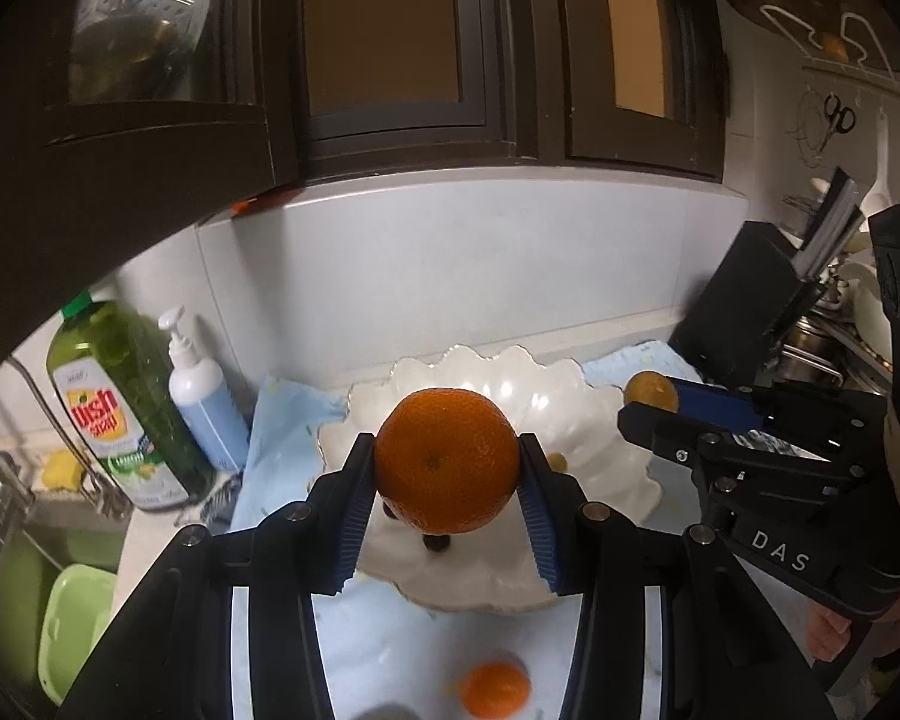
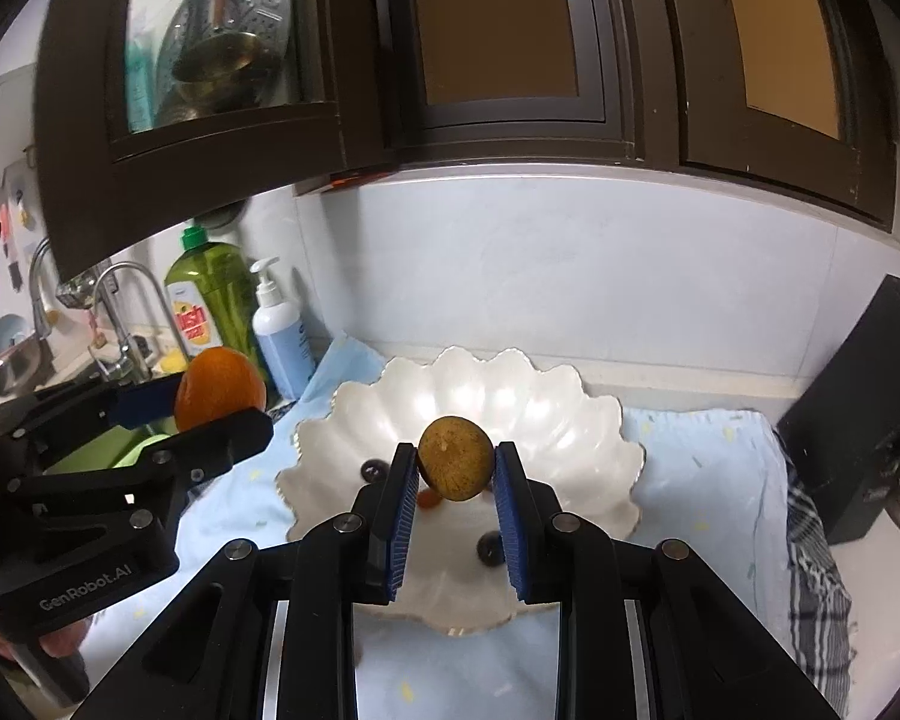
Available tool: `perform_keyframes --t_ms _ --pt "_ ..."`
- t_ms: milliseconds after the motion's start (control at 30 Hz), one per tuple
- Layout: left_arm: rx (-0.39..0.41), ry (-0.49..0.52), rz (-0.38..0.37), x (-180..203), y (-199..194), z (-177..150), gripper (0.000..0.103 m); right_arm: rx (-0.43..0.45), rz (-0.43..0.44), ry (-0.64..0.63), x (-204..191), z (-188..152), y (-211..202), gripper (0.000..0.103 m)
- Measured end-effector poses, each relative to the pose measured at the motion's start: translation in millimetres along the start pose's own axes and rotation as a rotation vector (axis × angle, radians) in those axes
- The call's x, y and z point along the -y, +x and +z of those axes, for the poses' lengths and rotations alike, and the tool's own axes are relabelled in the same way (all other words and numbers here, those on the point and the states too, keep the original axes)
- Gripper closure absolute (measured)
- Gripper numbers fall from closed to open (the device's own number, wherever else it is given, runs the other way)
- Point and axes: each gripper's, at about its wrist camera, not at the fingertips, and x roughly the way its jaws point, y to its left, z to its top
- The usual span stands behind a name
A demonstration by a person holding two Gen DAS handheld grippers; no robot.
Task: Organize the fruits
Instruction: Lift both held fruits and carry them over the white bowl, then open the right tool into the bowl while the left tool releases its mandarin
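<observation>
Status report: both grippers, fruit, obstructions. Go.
Left gripper shut on orange. Right gripper shut on brown fruit. Both above white bowl. Path clear.

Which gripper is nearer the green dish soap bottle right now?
Left. The left gripper, jaws shut on an orange, is on the side of the white bowl toward the dish soap bottle. The right gripper, holding a small brown fruit, is farther away, over the bowl.

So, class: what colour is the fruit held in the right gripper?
Brownish yellow, a dull mustard tone; the small round fruit shows best in the right wrist view.
</observation>
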Motion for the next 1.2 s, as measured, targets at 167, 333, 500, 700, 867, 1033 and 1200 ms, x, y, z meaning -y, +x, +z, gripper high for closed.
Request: perform_keyframes --t_ms 167,333,500,700,867,1033,1200 --pt "-0.023 0.017 0.009 -4 22 16 0.058 -0.023 -0.010 -0.012 6 14 19 0.076" --pt "-0.079 0.033 0.006 -4 50 26 0.058 -0.076 -0.003 -0.021 12 23 43 0.076" --pt "-0.141 0.027 0.011 -4 83 31 0.058 -0.147 -0.007 -0.025 22 27 76 0.076" --pt "-0.220 0.003 0.014 -8 120 33 0.058 -0.235 -0.030 -0.022 33 29 115 0.076" --pt "-0.279 0.007 0.033 -11 152 32 0.058 -0.295 -0.039 -0.022 40 27 142 0.076" --pt "-0.339 0.009 0.049 -15 179 27 0.058 -0.358 -0.043 -0.008 46 24 164 0.076" --pt "-0.394 0.007 0.049 -16 203 20 0.058 -0.403 -0.052 -0.005 51 18 180 0.076"
